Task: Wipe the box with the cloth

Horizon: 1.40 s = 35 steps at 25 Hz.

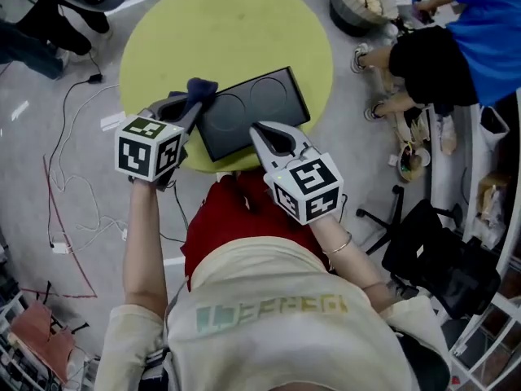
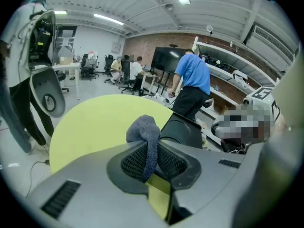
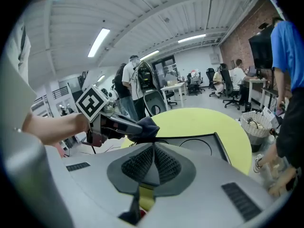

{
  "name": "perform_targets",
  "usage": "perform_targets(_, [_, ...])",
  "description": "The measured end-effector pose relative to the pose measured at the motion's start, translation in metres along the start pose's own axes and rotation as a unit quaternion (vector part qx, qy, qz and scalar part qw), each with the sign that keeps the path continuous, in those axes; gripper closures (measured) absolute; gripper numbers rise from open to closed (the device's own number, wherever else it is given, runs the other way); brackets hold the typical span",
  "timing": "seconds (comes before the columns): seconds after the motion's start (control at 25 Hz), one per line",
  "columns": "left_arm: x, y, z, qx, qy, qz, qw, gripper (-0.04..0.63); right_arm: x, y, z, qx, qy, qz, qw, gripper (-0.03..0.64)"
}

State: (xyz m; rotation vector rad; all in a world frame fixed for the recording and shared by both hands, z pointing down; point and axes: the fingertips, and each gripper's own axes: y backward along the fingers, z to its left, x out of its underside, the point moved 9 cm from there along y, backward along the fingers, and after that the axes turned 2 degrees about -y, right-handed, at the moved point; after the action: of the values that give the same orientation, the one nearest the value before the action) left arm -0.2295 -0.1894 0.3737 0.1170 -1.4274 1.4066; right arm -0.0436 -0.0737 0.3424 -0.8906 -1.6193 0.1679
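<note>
The left gripper point(image 1: 192, 106) has its jaws clamped on a dark blue cloth point(image 1: 202, 88). In the left gripper view the cloth point(image 2: 145, 133) is pinched between the jaws and bunches out past their tips. That bunch sits at the left corner of the flat black box point(image 1: 254, 108), though no view shows whether it touches the box. The box lies on the round yellow table point(image 1: 228, 31), close to the person's edge of it. The right gripper point(image 1: 257, 129) has its jaws shut together with nothing between them, and their tips are at the near edge of the box point(image 3: 192, 144).
</note>
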Motion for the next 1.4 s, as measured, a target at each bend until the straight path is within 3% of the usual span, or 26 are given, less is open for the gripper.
perform_targets(0.2, [-0.015,0.014,-0.024,-0.054,0.011,-0.037,0.9978,0.532,0.004,0.034,-0.022,0.007,-0.002,-0.013,1.0,0.577])
perform_targets(0.4, [-0.043,0.003,-0.062,-0.057,0.008,-0.06,0.9966,0.532,0.002,0.057,-0.057,0.004,-0.003,-0.025,1.0,0.578])
perform_targets(0.56, [-0.073,-0.03,-0.105,-0.042,-0.003,-0.068,0.9968,0.532,0.0,0.081,-0.098,0.006,-0.009,-0.032,0.999,0.578])
perform_targets(0.76, [-0.107,-0.083,-0.143,0.004,0.007,-0.079,0.9969,0.532,0.001,0.084,-0.14,-0.004,-0.03,-0.034,0.999,0.578])
perform_targets(1.0, [-0.13,-0.141,-0.177,0.042,0.048,-0.094,0.9935,0.532,0.005,0.094,-0.173,-0.016,-0.041,-0.023,0.999,0.578])
perform_targets(1.12, [-0.127,-0.16,-0.178,0.019,0.065,-0.082,0.9943,0.532,0.005,0.096,-0.184,-0.021,-0.041,-0.015,0.999,0.577])
perform_targets(1.4, [-0.097,-0.16,-0.155,-0.065,0.06,-0.051,0.9948,0.532,0.008,0.079,-0.181,-0.049,-0.024,0.017,0.998,0.578])
